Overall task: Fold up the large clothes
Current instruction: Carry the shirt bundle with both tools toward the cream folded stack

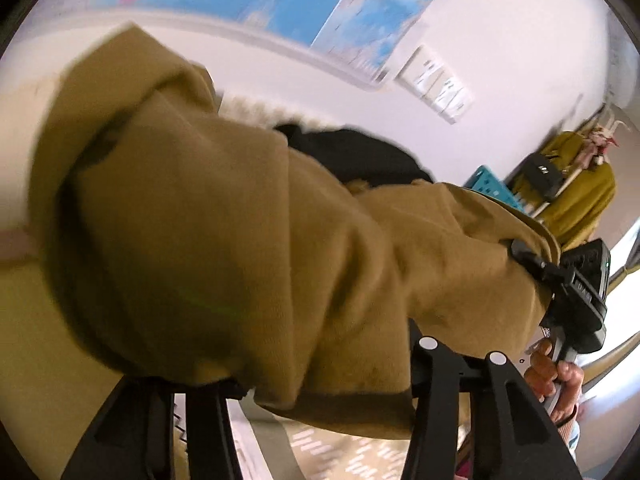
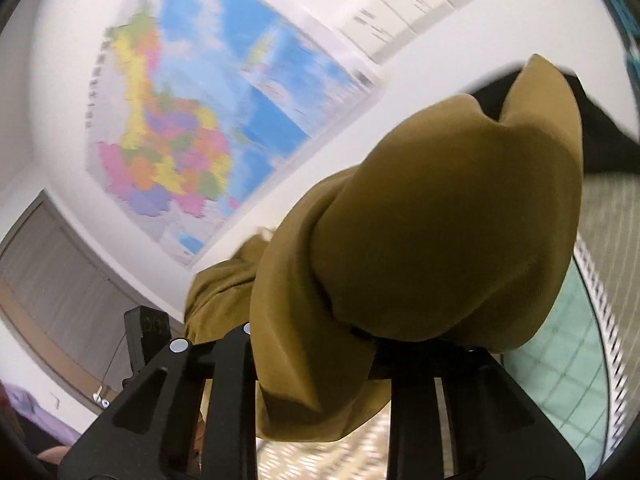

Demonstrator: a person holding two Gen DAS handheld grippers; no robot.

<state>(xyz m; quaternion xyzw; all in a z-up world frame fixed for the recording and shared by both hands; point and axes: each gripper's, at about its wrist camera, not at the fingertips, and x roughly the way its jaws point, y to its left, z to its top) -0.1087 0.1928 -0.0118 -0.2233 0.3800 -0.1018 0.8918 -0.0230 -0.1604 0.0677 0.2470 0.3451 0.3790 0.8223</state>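
Olive-mustard fleece garment [image 1: 224,240] is lifted up in the air, bunched into thick folds and filling most of both wrist views, with a black piece of cloth [image 1: 352,156] peeking out behind it. Left gripper [image 1: 320,380] has its black fingers [image 1: 436,400] pinching a fold of the fleece, and the fabric drapes right over them. Same deal on the right gripper [image 2: 320,364]: a big wad of the same garment [image 2: 440,220] is clamped between its fingers [image 2: 228,392] and balloons out in front of the lens. From the left view you can see the person's right hand [image 1: 548,372] wrapped round the other gripper's handle. Behind everything there's a colourful wall map [image 2: 192,120] on the white wall, pretty blurry. A teal plastic crate [image 1: 492,184] sits off to the right.
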